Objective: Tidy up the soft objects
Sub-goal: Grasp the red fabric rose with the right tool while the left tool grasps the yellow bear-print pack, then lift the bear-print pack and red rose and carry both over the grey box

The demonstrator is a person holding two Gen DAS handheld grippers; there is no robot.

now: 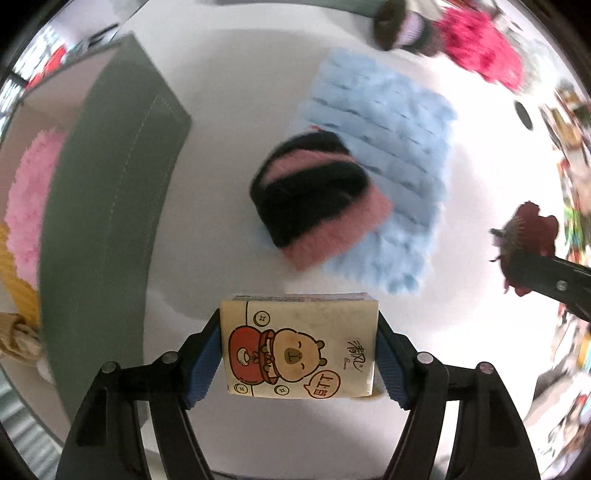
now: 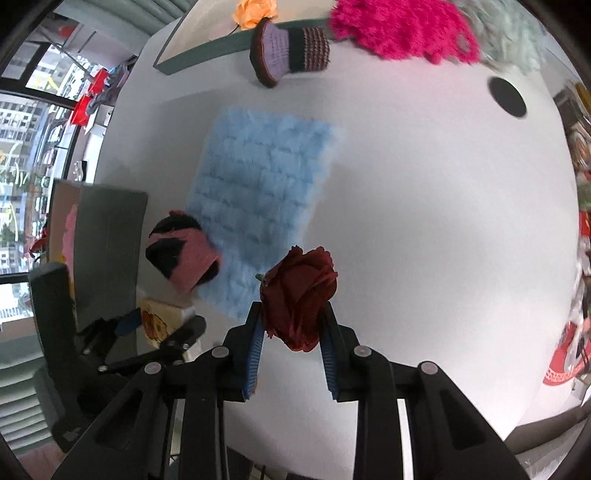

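Observation:
My left gripper [image 1: 299, 350] is shut on a cream tissue pack [image 1: 300, 347] with a cartoon bear, held above the white table. My right gripper [image 2: 293, 321] is shut on a dark red fabric rose [image 2: 299, 295]; rose and gripper also show at the right edge of the left wrist view [image 1: 532, 236]. A black and pink knitted piece [image 1: 317, 199] lies on the edge of a fluffy light blue cloth [image 1: 391, 162], ahead of the left gripper. In the right wrist view the same piece [image 2: 183, 254] and cloth [image 2: 258, 206] lie ahead and left. The left gripper with the pack [image 2: 159, 325] shows at lower left.
A grey-green open box [image 1: 110, 206] stands at the left, holding pink fluffy and yellow items [image 1: 26, 206]. At the far edge lie a purple and brown knitted piece [image 2: 291, 51], a magenta fluffy item [image 2: 402, 26] and an orange flower [image 2: 255, 11]. A black hole [image 2: 506, 96] marks the table.

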